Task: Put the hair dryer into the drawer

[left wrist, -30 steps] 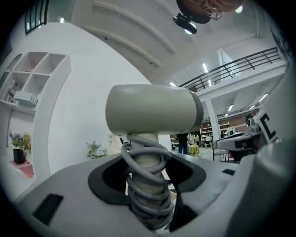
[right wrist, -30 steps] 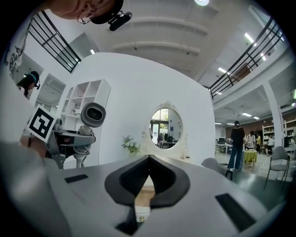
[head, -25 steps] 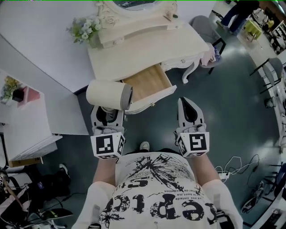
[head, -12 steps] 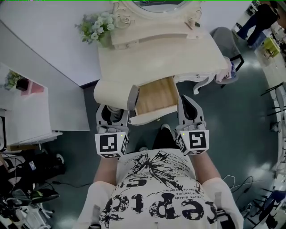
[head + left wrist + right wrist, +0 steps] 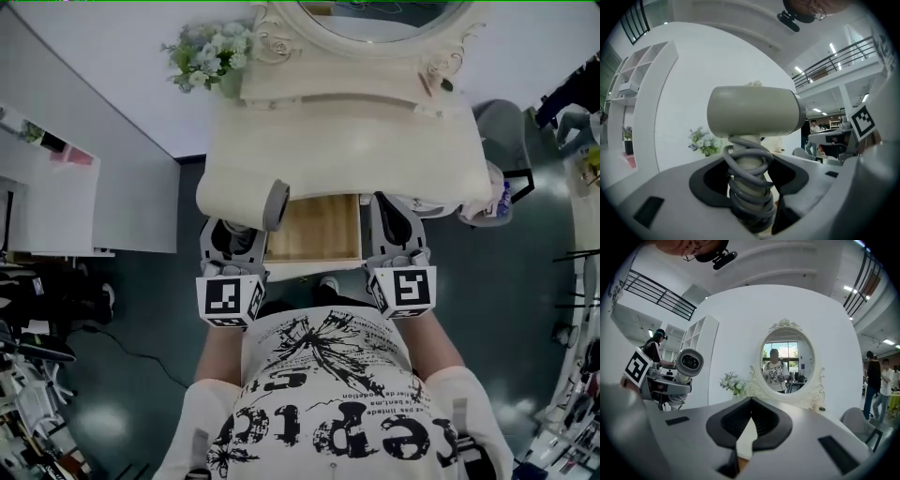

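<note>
Left gripper fingers clamp the cord-wrapped handle of the cream plastic hair dryer, which is upright just left of the open wood-lined drawer in the cream dressing bench. Right gripper fingers are closed and empty. Recommended: carry the dryer over the cavity, lay it lengthwise and lower it before releasing.

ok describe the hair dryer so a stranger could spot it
Find the cream dressing table with the oval mirror and its open wooden drawer. Left of the drawer, the left gripper holds the hair dryer: cream barrel, grey cord coiled round its handle.
</note>
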Motion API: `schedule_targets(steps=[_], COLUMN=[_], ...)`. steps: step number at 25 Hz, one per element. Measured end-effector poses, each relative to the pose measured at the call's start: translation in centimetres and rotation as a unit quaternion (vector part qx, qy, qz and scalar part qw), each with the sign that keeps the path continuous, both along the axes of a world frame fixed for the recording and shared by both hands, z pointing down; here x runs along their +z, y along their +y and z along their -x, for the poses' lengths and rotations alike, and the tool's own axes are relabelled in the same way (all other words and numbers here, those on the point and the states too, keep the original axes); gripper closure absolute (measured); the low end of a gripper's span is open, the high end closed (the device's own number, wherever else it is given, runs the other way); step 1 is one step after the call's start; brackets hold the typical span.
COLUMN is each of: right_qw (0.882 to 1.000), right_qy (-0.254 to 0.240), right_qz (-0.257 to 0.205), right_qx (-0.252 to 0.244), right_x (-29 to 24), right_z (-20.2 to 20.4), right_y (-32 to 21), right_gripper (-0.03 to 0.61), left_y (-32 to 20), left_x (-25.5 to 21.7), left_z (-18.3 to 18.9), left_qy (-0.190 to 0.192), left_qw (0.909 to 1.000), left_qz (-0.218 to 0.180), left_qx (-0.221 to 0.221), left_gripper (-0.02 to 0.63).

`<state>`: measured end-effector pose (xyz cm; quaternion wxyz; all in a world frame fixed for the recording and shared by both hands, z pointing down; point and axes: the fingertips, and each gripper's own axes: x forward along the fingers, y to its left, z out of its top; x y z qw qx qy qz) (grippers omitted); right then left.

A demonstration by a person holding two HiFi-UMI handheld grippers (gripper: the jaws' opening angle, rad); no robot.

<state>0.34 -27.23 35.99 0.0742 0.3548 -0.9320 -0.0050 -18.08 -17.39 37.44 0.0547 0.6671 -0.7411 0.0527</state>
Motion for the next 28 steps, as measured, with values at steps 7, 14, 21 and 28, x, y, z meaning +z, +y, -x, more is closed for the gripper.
schedule_targets(steps=[7, 14, 21, 28], right_qw=[1.0, 0.998, 0.996, 0.995], right_qy=[-0.002, 0.011, 0.014, 0.007], right_qz=[0.02, 0.059, 0.088, 0.094], right_qx=[-0.024, -0.008, 0.01, 0.016], right_x=[1.7, 5.3, 9.1, 11.7], right_z=[-1.4, -1.7, -1.7, -1.3], right_y=[-3.8, -4.5, -4.3, -3.3], right_gripper=[0.561, 0.561, 0.561, 0.561], left_y=[-3.0, -4.4, -5.2, -4.8], left_x=[3.9, 10.9, 18.3, 26.5], left_z=[-2.4, -4.6, -6.3, -9.8], left_qy=[-0.031, -0.066, -0.08, -0.11], left_qw=[0.9982, 0.9803, 0.9461, 0.8667], left_qz=[0.048, 0.144, 0.222, 0.316], left_qx=[0.02, 0.118, 0.222, 0.37], left_gripper=[0.362, 0.362, 0.362, 0.362])
